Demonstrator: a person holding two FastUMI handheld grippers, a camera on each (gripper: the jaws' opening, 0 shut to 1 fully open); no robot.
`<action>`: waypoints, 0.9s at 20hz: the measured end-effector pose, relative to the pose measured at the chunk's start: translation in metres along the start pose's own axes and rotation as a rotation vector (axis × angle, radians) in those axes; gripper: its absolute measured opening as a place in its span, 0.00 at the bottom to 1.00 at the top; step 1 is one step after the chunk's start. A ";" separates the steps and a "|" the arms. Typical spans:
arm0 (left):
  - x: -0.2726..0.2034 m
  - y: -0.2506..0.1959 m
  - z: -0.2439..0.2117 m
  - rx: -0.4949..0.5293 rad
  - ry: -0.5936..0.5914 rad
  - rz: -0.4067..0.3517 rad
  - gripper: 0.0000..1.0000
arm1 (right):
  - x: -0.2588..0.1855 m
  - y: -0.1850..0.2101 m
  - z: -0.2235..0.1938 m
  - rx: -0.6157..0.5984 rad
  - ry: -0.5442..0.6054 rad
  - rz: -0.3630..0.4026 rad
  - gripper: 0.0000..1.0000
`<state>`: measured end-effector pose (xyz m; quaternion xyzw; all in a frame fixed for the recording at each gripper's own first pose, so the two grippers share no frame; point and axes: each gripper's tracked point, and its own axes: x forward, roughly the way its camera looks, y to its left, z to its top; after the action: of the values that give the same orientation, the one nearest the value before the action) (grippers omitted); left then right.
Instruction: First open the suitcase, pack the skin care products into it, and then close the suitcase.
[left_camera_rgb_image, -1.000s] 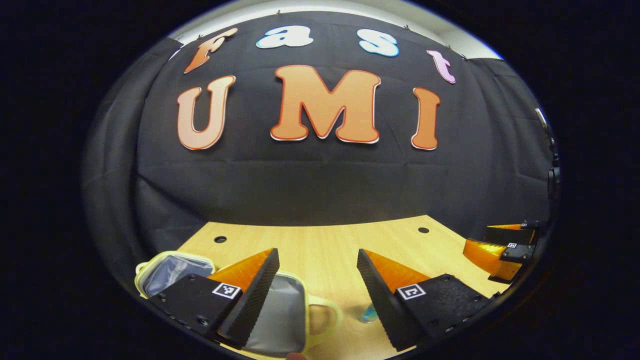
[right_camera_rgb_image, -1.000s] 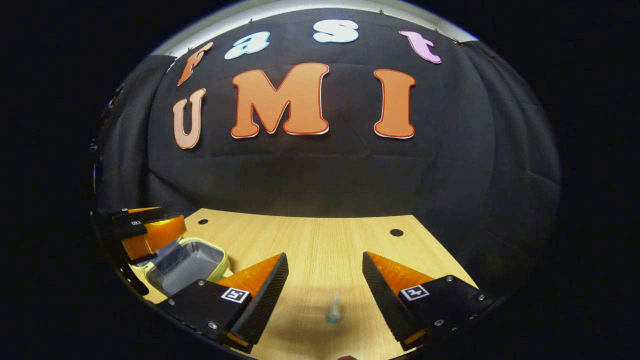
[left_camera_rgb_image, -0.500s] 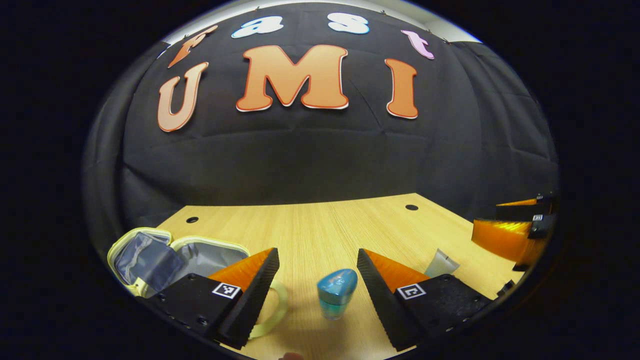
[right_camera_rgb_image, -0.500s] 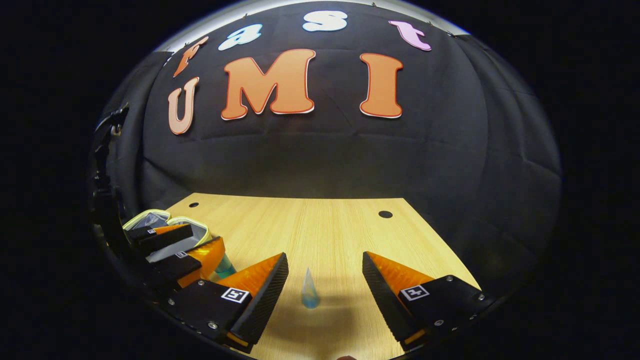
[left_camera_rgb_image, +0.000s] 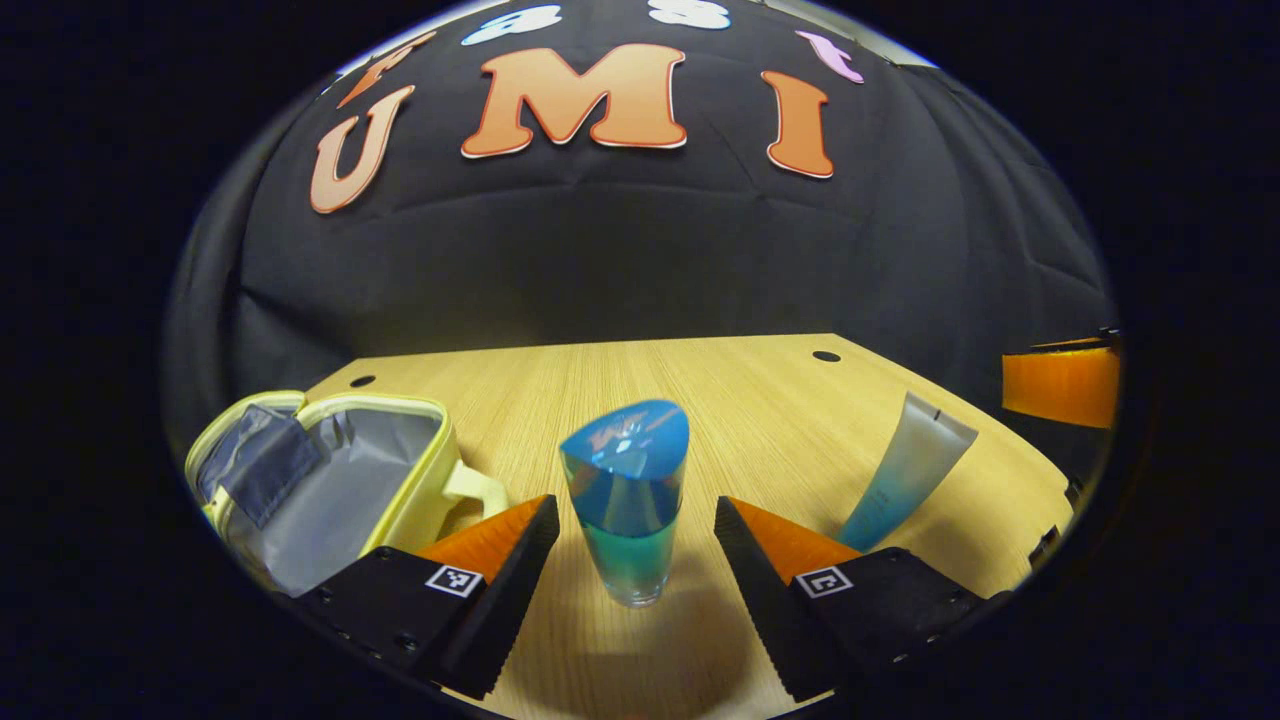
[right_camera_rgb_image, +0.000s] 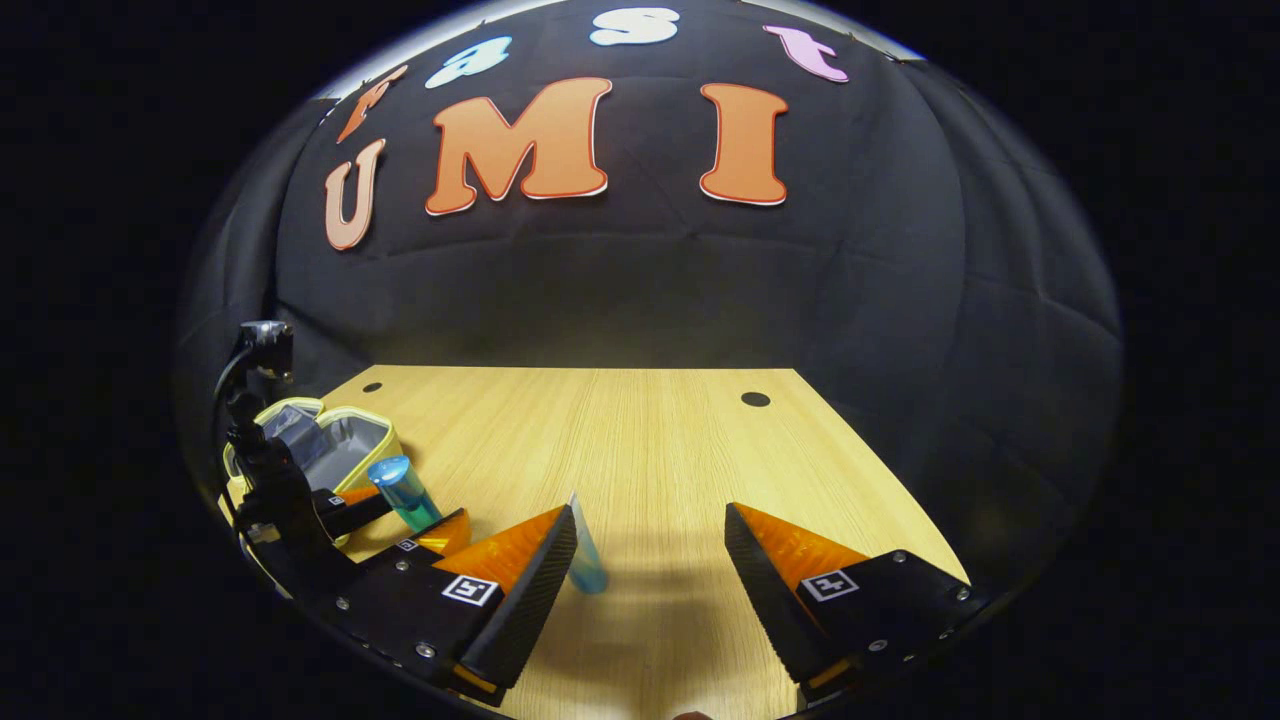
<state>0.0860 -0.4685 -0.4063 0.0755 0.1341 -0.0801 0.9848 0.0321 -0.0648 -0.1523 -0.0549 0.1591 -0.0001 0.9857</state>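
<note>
Left gripper (left_camera_rgb_image: 635, 545) low over the wooden table (left_camera_rgb_image: 760, 400), jaws wide apart, a blue bottle (left_camera_rgb_image: 627, 500) standing upright on the wood between the fingers (left_camera_rgb_image: 500, 585) with clear gaps on both sides, nothing clamped. Bottle cap a darker blue, body shading to teal toward the base. To the left, a pale yellow suitcase (left_camera_rgb_image: 330, 480), small and soft-sided, lying open with grey lining showing, lid pocket flopped back at the far left, a yellow handle pointing toward the bottle. To the right, a frosted tube (left_camera_rgb_image: 905, 470) with a blue-tinted lower end, standing on its cap end and leaning, well apart from the bottle. In the right gripper view, right gripper (right_camera_rgb_image: 650, 570) likewise low over the table (right_camera_rgb_image: 640, 440), jaws spread wide, gripping nothing; the tube (right_camera_rgb_image: 585, 560) just beside the inner edge of the left-hand finger, partly hidden behind it, contact impossible to judge. Farther left in that view, the blue bottle (right_camera_rgb_image: 403, 492) upright between the fingers of the left gripper (right_camera_rgb_image: 390, 525), the open suitcase (right_camera_rgb_image: 335, 450) just behind it near the table's left edge.
</note>
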 end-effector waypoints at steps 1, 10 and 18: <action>0.001 0.000 -0.004 0.009 0.000 0.008 0.96 | 0.001 -0.001 -0.002 -0.002 0.005 0.000 0.94; 0.008 0.002 -0.010 0.032 0.055 -0.021 0.49 | 0.004 0.017 -0.020 -0.014 0.027 0.036 0.95; -0.051 0.019 0.028 -0.009 0.149 -0.094 0.49 | 0.023 0.053 -0.054 -0.057 0.103 0.100 0.95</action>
<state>0.0484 -0.4474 -0.3633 0.0704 0.2110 -0.1196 0.9676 0.0362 -0.0189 -0.2165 -0.0746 0.2124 0.0510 0.9730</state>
